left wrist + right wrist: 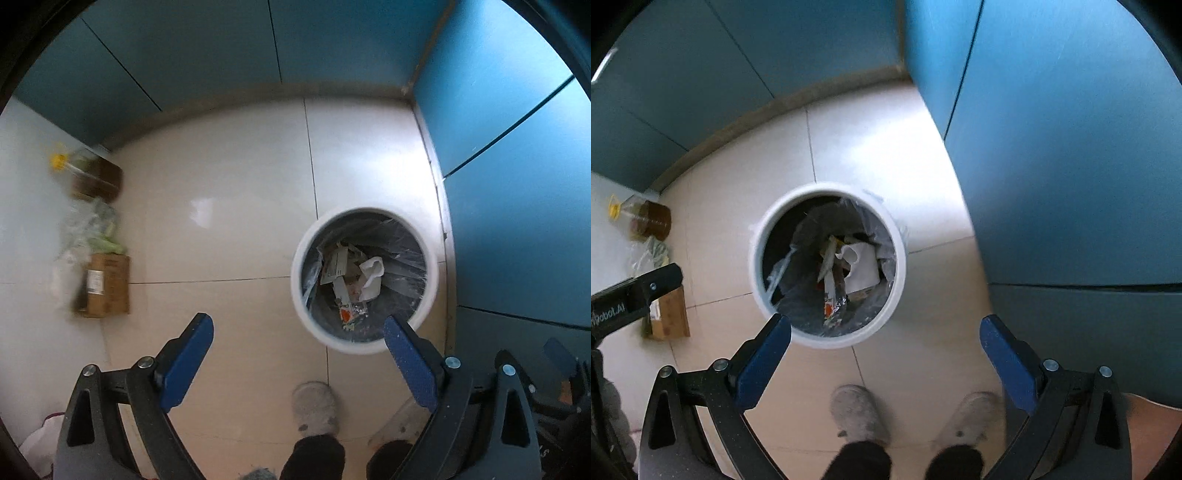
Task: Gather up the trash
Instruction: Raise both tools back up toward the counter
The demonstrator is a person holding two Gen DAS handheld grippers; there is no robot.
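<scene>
Left wrist view: left gripper (298, 325) spread wide, nothing held, hovering over white bin (364, 347) on tiled floor (229, 221); trash (351, 273) inside. Cardboard box (107, 284) label unreadable.

Right wrist view: right gripper (885, 326) also spread and empty above same bin, mirrored "obot.AI" readable on neighbouring tool.

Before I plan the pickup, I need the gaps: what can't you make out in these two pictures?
- Trash bin: the contents are a jumble in both views; single items and printing are too small to tell.
- Clutter by the left wall: blurred in the left wrist view, partly hidden by the left hand-held gripper in the right wrist view.
- Shoes: blurred, legs cut off by the bottom edge.
</scene>
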